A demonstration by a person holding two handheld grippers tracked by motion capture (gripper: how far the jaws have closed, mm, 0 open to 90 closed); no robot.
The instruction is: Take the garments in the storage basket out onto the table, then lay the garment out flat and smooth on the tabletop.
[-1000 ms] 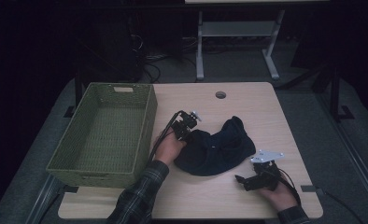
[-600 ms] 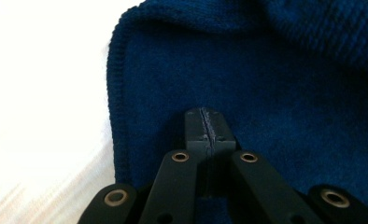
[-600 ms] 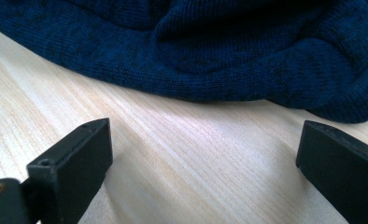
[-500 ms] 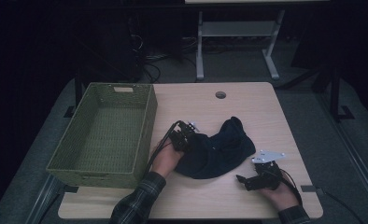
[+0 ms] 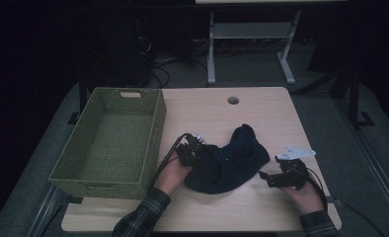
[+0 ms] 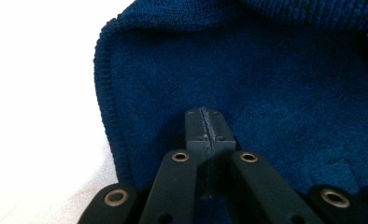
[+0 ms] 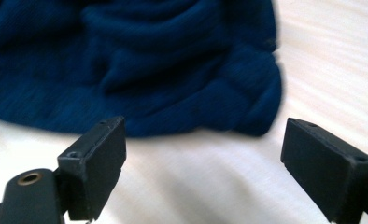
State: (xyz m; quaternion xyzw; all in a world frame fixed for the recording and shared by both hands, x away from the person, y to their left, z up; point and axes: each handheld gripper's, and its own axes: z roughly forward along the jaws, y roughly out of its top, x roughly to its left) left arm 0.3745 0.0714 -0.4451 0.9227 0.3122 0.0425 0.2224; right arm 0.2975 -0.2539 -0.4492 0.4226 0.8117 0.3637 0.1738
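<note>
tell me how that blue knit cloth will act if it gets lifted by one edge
The blue knit cloth lies crumpled in soft folds, so it would likely droop and trail. Its ribbed, fuzzy weave probably grips well where the left hand-held gripper sits shut. It shouldn't roll or tip.

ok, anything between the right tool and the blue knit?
Nothing: in the right gripper view, bare wooden tabletop separates the open right tool from the dark blue knit garment.
</note>
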